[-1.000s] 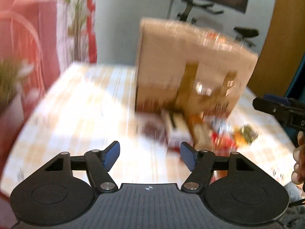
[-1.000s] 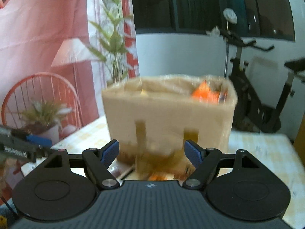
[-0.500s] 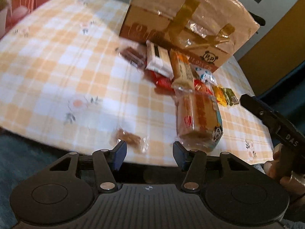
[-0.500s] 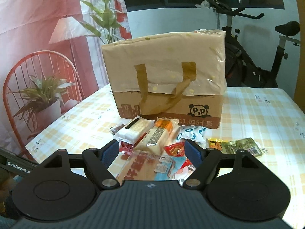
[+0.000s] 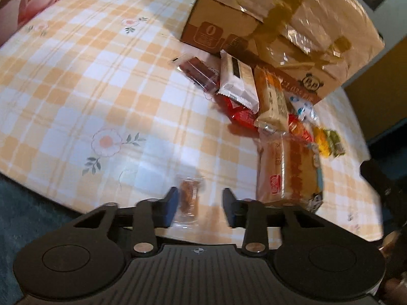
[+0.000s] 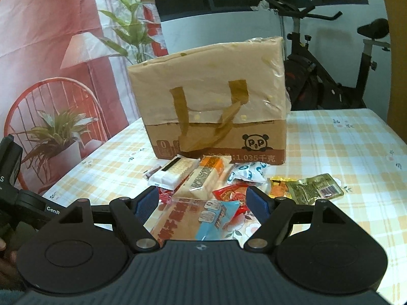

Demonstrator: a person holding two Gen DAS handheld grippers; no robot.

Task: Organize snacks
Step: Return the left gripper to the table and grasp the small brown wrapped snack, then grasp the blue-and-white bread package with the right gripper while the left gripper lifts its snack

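Note:
A brown cardboard box [image 6: 211, 109] with a paper bag over it stands on the checked tablecloth [image 5: 89, 89]. Several wrapped snacks lie in front of it: a white bar [image 5: 237, 81], a dark red bar [image 5: 198, 72], an orange bar [image 5: 272, 99] and a large bread pack [image 5: 287, 170], which also shows in the right wrist view [image 6: 193, 221]. My left gripper [image 5: 199, 204] is open around a small clear-wrapped brown snack [image 5: 189, 199] near the table's front edge. My right gripper [image 6: 202, 202] is open, just above the bread pack.
Yellow and green packets [image 6: 307, 186] lie right of the pile. A red wire chair with a potted plant [image 6: 53, 132] stands left of the table. An exercise bike [image 6: 330, 76] stands behind it. The table edge [image 5: 51, 198] is close on the near side.
My left gripper has dropped toward the table and closed in on the small brown snack, its jaws narrowing a little. My right gripper has tilted down toward the snack pile.

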